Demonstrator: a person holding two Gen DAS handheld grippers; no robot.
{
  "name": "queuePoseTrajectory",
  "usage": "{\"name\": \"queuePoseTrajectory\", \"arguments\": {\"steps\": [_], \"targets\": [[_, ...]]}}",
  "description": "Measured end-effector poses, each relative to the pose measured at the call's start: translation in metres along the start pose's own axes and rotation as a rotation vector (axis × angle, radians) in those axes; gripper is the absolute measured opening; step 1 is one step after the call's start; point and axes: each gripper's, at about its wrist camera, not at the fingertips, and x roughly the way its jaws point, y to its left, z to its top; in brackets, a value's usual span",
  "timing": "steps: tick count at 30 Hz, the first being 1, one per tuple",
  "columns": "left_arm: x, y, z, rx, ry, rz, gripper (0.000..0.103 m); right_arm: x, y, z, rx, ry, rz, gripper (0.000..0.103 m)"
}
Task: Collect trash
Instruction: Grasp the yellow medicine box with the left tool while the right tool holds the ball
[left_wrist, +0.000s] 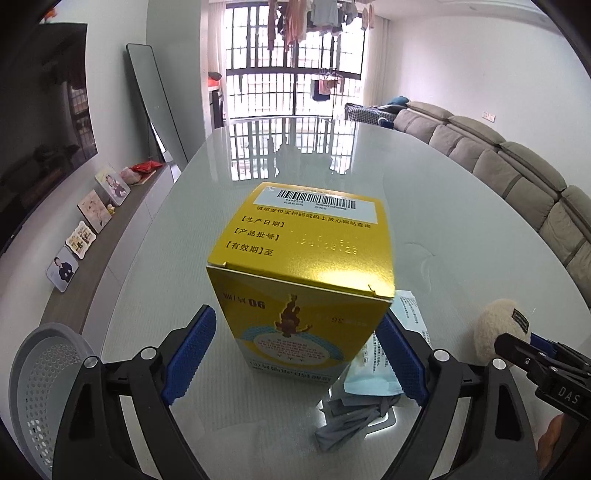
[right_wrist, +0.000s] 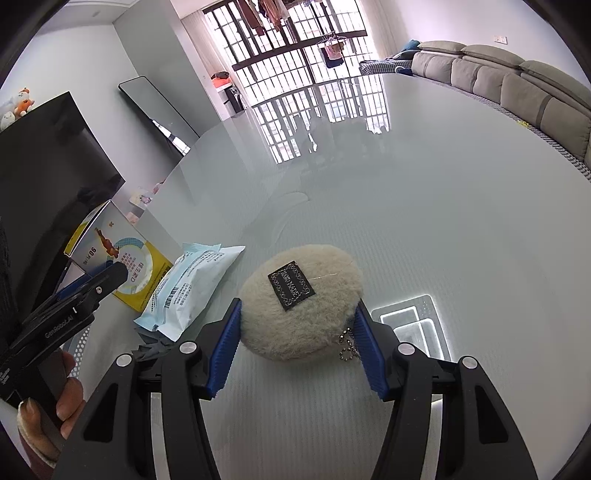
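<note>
I see a yellow carton (left_wrist: 299, 280) standing upright on the glossy table, its label upside down and a barcode on top. Just beside it lies a pale blue wipes packet (right_wrist: 192, 288), and against that a crumpled grey wrapper (left_wrist: 347, 424).

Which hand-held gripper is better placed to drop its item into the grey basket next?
Left. The left hand-held gripper straddles the yellow box, pads not pressing, and the grey perforated basket sits just to its left. The right hand-held gripper grips the fluffy pouch, farther away.
</note>
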Motion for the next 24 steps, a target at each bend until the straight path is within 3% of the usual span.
{"name": "queuePoseTrajectory", "arguments": {"steps": [15,20,24], "targets": [[0.029,-0.006,0.000,0.001,0.022,-0.023,0.086,0.006,0.001,-0.002,0.004,0.009,0.021,0.057],[0.030,-0.005,0.002,-0.002,0.016,-0.023,0.070,0.005,0.003,-0.002,0.000,0.009,0.023,0.057],[0.028,-0.004,0.001,-0.006,0.016,-0.025,0.067,0.004,0.003,-0.003,0.003,0.008,0.025,0.057]]}}
